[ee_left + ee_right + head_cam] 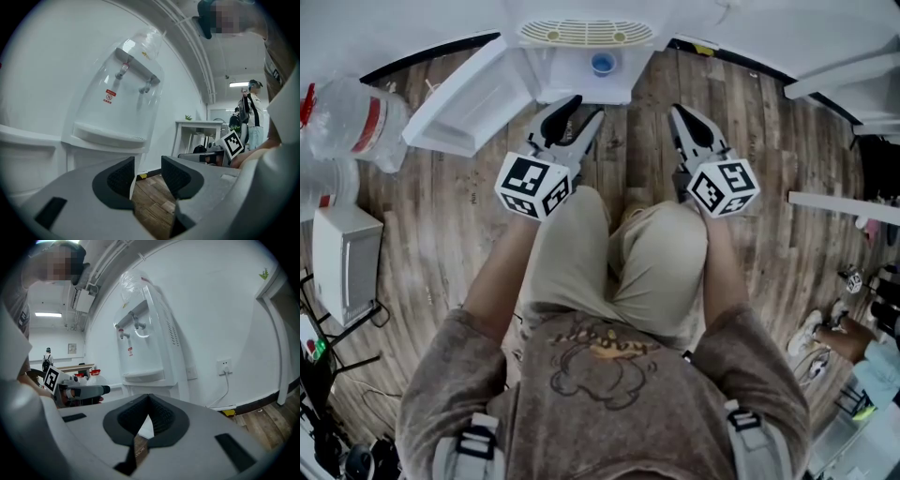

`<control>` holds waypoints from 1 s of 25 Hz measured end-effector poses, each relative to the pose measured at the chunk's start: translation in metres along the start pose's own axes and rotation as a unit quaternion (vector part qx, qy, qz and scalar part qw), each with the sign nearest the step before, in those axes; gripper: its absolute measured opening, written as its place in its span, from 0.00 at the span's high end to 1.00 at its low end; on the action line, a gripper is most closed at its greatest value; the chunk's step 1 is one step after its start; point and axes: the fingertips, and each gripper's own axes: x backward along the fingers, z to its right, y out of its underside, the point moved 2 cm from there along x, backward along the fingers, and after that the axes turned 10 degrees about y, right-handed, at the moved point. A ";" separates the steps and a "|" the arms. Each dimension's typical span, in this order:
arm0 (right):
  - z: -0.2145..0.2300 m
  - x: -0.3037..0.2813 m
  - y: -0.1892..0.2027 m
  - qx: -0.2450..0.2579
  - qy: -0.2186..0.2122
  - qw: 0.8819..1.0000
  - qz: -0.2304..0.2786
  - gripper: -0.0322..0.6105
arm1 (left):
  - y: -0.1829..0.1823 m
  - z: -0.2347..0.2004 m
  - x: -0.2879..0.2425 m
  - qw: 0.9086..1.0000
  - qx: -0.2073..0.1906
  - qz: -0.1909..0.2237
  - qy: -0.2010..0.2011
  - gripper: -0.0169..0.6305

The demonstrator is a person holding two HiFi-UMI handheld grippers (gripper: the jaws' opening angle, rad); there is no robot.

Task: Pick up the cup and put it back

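Standing nearest: left gripper, aimed level at the dispenser. Jaws parted to a moderate gap, nothing between the pads; the wooden floor shows through the gap in its own view. Hazard: if the gap proves narrower than the cup, a pad tip would shove the cup instead of straddling it.

Right gripper: jaws closed tip to tip, empty. Hazard: no use as a steadying second hold unless opened first.

White panel: angled out from the dispenser's left side, just beside the left gripper; it looks like an open door. Hazard: a sideways drift could knock it.

Cup: small, blue, upright in the dispenser's white recess, apart from both grippers and untouched. Neither gripper view shows it, and its contents cannot be told. Hazard: it is probably light, so an off-centre squeeze could tip it or drive it against the back wall. The close recess walls leave the jaws little room.

Slotted tray: beyond the cup. Hazard: a steep lift could catch the cup's rim on whatever overhangs it.
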 end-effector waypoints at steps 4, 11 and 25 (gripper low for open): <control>0.000 0.000 0.002 0.001 -0.003 1.000 -0.003 0.95 | 0.004 -0.003 -0.001 1.000 0.003 0.001 -0.003 0.63; 0.001 0.000 0.005 -0.005 -0.006 1.000 -0.006 0.95 | 0.010 -0.015 -0.006 1.000 0.016 0.006 0.006 0.46; 0.001 0.006 0.003 -0.038 -0.009 0.999 -0.003 0.95 | 0.062 -0.049 -0.044 0.999 0.016 -0.021 -0.018 0.37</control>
